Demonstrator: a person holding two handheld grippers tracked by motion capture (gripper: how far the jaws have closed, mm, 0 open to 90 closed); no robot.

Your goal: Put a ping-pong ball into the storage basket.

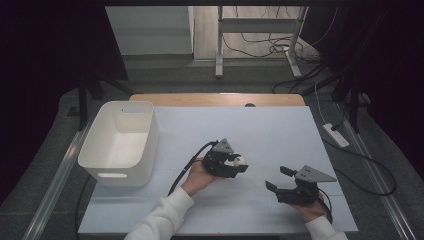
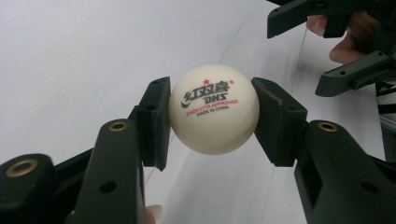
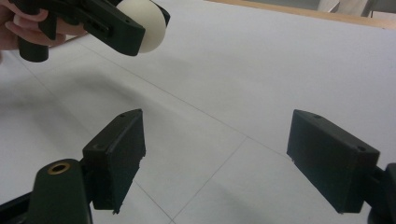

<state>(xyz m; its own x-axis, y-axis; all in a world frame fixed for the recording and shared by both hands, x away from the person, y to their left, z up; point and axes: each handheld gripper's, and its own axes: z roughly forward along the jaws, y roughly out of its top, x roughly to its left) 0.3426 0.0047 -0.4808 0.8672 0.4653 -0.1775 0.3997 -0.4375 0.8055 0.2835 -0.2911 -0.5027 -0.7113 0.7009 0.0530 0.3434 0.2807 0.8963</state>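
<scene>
A white table tennis ball (image 2: 213, 109) with red and black print sits squeezed between the two black pads of my left gripper (image 2: 210, 119). In the high view that left gripper (image 1: 239, 164) is held above the middle of the white table sheet (image 1: 280, 135), the ball (image 1: 242, 160) at its tip. In the right gripper view the ball (image 3: 148, 24) and the left gripper show at the top left. My right gripper (image 1: 276, 178) hovers low at the front right, jaws wide apart with nothing between them; its own view shows its gap (image 3: 215, 161) over bare sheet.
A white plastic bin (image 1: 119, 142) stands on the left side of the table. The wooden table edge (image 1: 220, 99) runs along the back. Cables trail on the floor to the right and behind.
</scene>
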